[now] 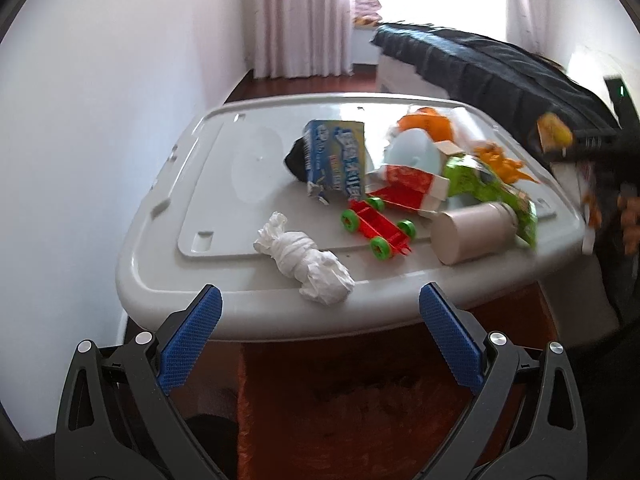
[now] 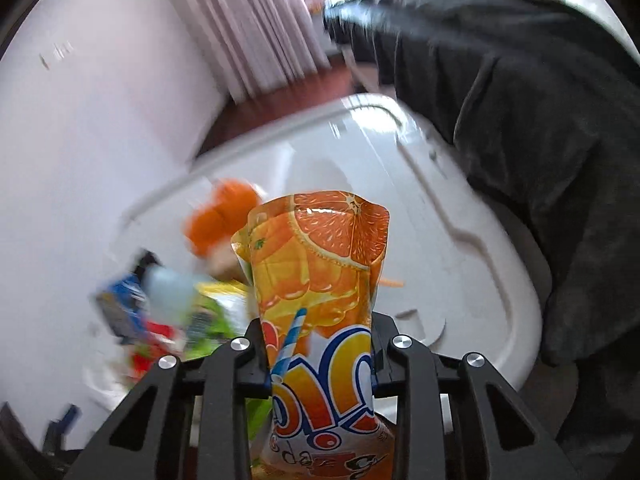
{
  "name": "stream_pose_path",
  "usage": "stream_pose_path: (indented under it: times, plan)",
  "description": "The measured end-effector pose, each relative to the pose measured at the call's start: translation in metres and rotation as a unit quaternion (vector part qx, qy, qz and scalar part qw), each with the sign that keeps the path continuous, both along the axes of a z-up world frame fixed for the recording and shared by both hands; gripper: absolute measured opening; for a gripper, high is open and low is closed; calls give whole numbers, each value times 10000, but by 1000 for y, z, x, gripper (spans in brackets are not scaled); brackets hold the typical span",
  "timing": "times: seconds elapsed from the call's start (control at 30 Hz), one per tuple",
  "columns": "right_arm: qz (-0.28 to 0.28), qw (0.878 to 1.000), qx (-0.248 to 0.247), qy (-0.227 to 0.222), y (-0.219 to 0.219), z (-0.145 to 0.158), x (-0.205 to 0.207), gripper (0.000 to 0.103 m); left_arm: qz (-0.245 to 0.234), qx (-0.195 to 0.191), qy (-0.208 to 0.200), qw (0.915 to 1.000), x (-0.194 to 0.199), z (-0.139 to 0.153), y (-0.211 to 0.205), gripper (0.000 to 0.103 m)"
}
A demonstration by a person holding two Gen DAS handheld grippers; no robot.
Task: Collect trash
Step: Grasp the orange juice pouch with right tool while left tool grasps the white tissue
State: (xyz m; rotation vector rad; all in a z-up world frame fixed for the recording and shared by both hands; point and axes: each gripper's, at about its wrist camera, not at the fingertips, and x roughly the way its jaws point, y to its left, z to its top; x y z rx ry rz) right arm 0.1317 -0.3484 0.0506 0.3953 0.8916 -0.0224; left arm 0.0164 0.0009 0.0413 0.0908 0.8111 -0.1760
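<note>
My left gripper [image 1: 320, 312] is open and empty, just in front of the near edge of a grey plastic lid [image 1: 224, 216] that serves as a table. A crumpled white tissue [image 1: 306, 258] lies on the lid right ahead of it. Behind it are a blue carton [image 1: 340, 156], a red and white carton [image 1: 412, 186], a green wrapper [image 1: 488, 184] and a beige paper cup [image 1: 472, 230] on its side. My right gripper [image 2: 320, 344] is shut on an orange drink pouch [image 2: 320, 264], held above the lid [image 2: 460, 248]. It shows blurred at the right edge of the left wrist view [image 1: 554, 130].
A red toy car with green wheels [image 1: 378, 226], a light blue bowl-like thing [image 1: 416, 154] and orange toys [image 1: 430, 124] also lie on the lid. A dark padded jacket [image 1: 500, 68] lies behind on the right. A white wall is on the left. Orange-brown floor lies below.
</note>
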Motion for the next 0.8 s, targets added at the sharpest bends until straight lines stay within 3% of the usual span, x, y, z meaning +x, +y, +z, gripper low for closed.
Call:
stream_pose_path:
  times: [0.07,0.17,0.3,0.4,0.7,0.73,0.77,0.8]
  plan:
    - [55,9997,-67,-212,4,9,-15,31,-95,-2,0,10000,-7,0,2,96]
    - [229,9991,25,-360,14,14,-28,31,-2,18,309,9995,-5,-13,5,96]
    - [531,9976,-136,-417,32,20,-35,31,469,-249,657,9964,17,-28,9,97]
    - [642,9969,-155,-435,40,14,-38,31,804,-452,688,9934,36,-32,11,97]
    - [495,9983,60,-288,32,9,-26,32,1415,160,773,9868,81,-56,1,95]
    - [488,9984,45,-279,32,8,-25,32,1395,212,782,9869,83,-59,-1,93]
    - [489,9984,20,-281,32,9,-25,32,1385,265,764,9871,84,-61,-3,80]
    - [495,9984,-2,-286,33,9,-25,32,1303,80,700,9890,83,-60,-2,70]
